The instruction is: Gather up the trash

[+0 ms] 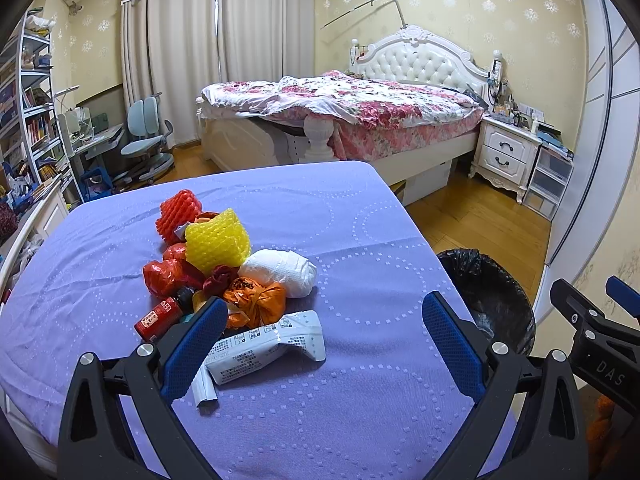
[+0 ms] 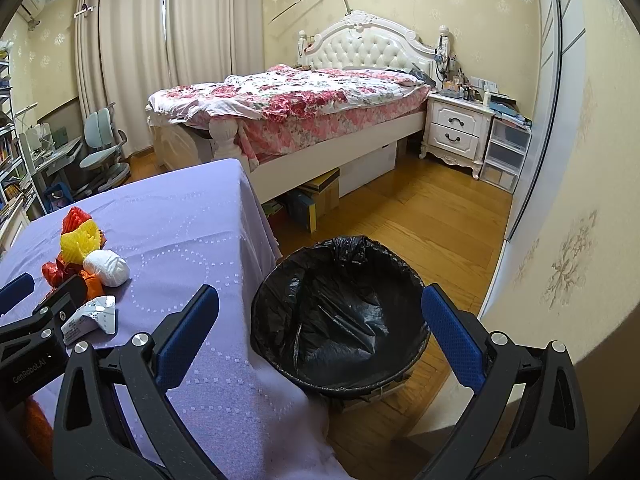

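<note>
We see a bench draped in a lilac cloth [image 1: 360, 216] patterned with dotted white rings. On it lie a red foam net sleeve [image 1: 176, 212], a yellow foam net sleeve [image 1: 218, 240], a white crumpled paper wad [image 1: 282, 266], an orange plastic bag knot [image 1: 256, 300] and a white printed packet [image 1: 264, 344] with black text. The round bin's liner [image 2: 340, 312] is glossy black. Our claw pads [image 1: 192, 344] are blue on black frames.

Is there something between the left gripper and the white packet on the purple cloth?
Nothing visible. The left gripper is open, and the white packet lies just ahead between its jaws, at the near edge of the trash pile.
</note>
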`<state>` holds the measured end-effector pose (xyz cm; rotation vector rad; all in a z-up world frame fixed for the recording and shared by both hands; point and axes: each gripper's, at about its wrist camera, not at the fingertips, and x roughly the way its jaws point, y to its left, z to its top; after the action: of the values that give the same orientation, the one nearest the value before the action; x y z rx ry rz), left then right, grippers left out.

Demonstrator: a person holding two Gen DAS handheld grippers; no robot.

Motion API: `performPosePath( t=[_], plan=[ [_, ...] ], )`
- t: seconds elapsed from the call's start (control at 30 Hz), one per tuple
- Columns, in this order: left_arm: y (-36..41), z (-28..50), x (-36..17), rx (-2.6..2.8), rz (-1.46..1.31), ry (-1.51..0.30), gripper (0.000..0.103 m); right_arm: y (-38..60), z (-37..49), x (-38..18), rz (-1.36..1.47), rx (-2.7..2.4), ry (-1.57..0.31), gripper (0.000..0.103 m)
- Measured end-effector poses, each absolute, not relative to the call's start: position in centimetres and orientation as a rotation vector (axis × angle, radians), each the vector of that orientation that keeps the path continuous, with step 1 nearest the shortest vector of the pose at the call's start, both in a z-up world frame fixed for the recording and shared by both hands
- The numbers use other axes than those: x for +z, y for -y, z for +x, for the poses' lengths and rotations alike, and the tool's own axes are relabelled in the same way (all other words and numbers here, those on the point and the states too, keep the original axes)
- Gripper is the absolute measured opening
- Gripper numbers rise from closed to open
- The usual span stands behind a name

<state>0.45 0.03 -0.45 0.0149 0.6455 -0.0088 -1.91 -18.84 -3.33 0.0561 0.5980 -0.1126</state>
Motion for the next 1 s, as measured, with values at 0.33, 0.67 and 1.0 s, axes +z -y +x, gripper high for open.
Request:
performPosePath(
  t=[0.33,0.67,1.0],
  plan=[
    [0.0,0.5,-0.4,-0.009,0.015,-0.647,0.098,18.8,-1.9,-3.3,0.057,-0.112,-0.600,0.099],
    [0.0,0.2,-1.4,-0.007,0.013,-0.649,0.098,18.9,-1.9,-3.3,0.057,-0.112,-0.602,0.099],
    [0.2,0.1,-2.3,-0.010,0.015,-0.651,0.098,18.9,-1.8,-3.3,0.057,-0.112,-0.603,0.099]
  ],
)
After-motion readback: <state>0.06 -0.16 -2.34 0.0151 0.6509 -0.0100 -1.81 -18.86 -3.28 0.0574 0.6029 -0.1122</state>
